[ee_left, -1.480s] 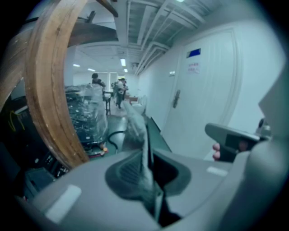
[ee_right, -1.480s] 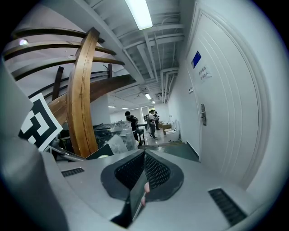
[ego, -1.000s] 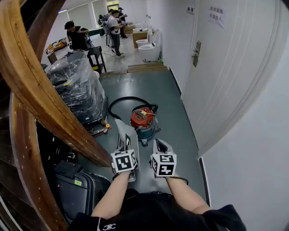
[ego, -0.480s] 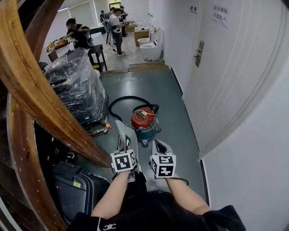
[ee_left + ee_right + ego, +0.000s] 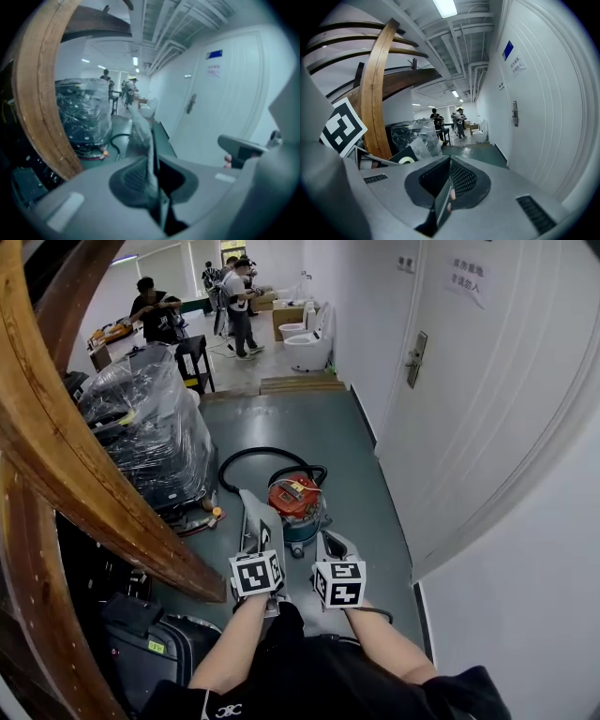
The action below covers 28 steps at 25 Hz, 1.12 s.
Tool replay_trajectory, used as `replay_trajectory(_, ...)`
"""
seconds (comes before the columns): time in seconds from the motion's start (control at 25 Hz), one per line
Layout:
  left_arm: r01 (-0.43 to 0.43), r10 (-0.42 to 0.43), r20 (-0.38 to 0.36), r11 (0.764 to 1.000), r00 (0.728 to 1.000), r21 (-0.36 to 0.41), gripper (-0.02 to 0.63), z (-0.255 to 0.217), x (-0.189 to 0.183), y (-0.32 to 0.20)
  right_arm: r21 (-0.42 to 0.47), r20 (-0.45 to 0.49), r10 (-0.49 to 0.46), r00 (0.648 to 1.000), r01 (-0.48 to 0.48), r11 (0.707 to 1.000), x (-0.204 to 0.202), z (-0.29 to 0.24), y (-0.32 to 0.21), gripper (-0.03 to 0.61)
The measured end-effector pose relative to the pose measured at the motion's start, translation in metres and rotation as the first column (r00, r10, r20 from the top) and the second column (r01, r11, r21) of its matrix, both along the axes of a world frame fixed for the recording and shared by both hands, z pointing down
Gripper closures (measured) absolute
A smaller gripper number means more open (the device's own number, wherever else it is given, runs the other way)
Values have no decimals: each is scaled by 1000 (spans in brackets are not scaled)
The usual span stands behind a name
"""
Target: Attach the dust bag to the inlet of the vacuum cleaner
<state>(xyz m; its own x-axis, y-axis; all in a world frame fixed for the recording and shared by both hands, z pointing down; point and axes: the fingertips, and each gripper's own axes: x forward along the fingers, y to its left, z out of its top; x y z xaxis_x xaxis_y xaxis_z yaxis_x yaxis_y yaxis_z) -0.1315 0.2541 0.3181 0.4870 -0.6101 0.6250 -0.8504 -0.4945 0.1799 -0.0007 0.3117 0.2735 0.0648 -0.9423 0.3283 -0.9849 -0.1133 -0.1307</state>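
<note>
1. Dust bag point(image 5: 260, 515): pinched in the left gripper point(image 5: 265, 557) jaws, long axis running ahead of them.
2. Right gripper point(image 5: 330, 545): jaws pressed together, nothing held.
3. Vacuum cleaner point(image 5: 293, 500): stood on the floor point(image 5: 361, 460) ahead of both jaws, below them; left judged nearer.

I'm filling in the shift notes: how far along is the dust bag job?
Done: the dust bag is picked up, clamped in the left gripper.
In hand: it is held up short of the vacuum cleaner, which stands on the floor ahead. The right gripper is shut and empty.
Left: bringing the bag to the inlet and attaching it. The inlet can't be made out here.
</note>
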Motion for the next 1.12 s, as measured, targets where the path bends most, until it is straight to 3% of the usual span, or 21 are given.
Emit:
replay_trajectory(0.4, -14, 14, -18, 999, 1000, -31, 582, -5, 18, -81, -37, -13, 0, 1000, -1, 999, 16, -8, -84, 580)
replay_trajectory(1.12, 3, -6, -27, 995, 1000, -101, 581, 3, 20, -220, -103, -44, -53, 998, 48, 994, 10, -9, -231, 580)
